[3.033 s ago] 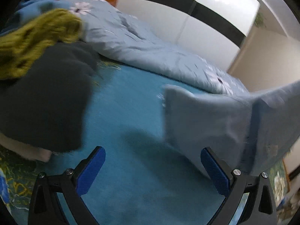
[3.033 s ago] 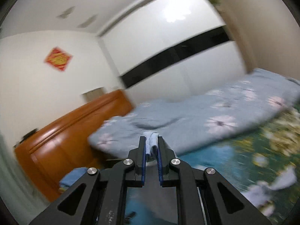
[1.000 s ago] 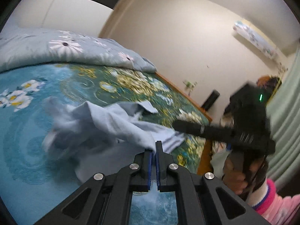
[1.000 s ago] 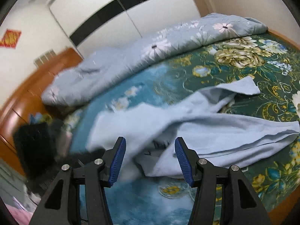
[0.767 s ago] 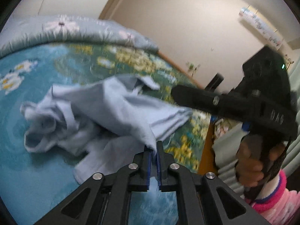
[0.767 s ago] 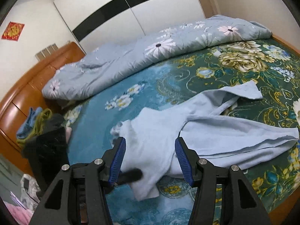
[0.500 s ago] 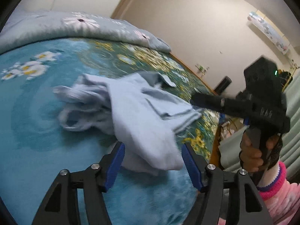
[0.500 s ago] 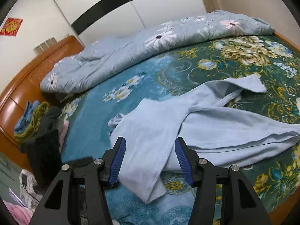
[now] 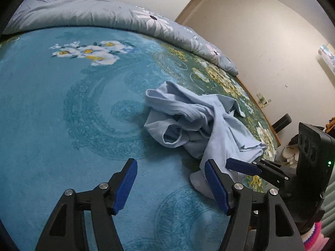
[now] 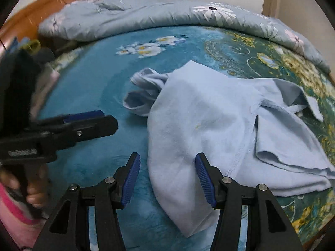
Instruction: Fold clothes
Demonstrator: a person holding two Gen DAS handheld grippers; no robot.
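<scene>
A light blue garment (image 9: 194, 121) lies crumpled on the floral bedspread (image 9: 62, 104), bunched and partly folded over itself. In the right wrist view the garment (image 10: 209, 125) spreads from the middle to the right edge. My left gripper (image 9: 170, 185) is open, just short of the garment's near left edge, nothing between its fingers. My right gripper (image 10: 166, 177) is open, its fingers straddling the garment's near hem without closing on it. The right gripper (image 9: 242, 166) also shows at the right of the left wrist view, and the left gripper (image 10: 83, 115) at the left of the right wrist view.
A blue-grey flowered duvet (image 10: 146, 10) is heaped along the far side of the bed. A pile of dark and yellow-green clothes (image 10: 31, 50) sits at the left by the wooden headboard (image 10: 52, 2). The bed's right edge (image 9: 270, 123) drops off near a wall.
My left gripper opened and let the garment go, and it dropped into a crumpled heap on the bed. Both grippers have come lower and closer to it.
</scene>
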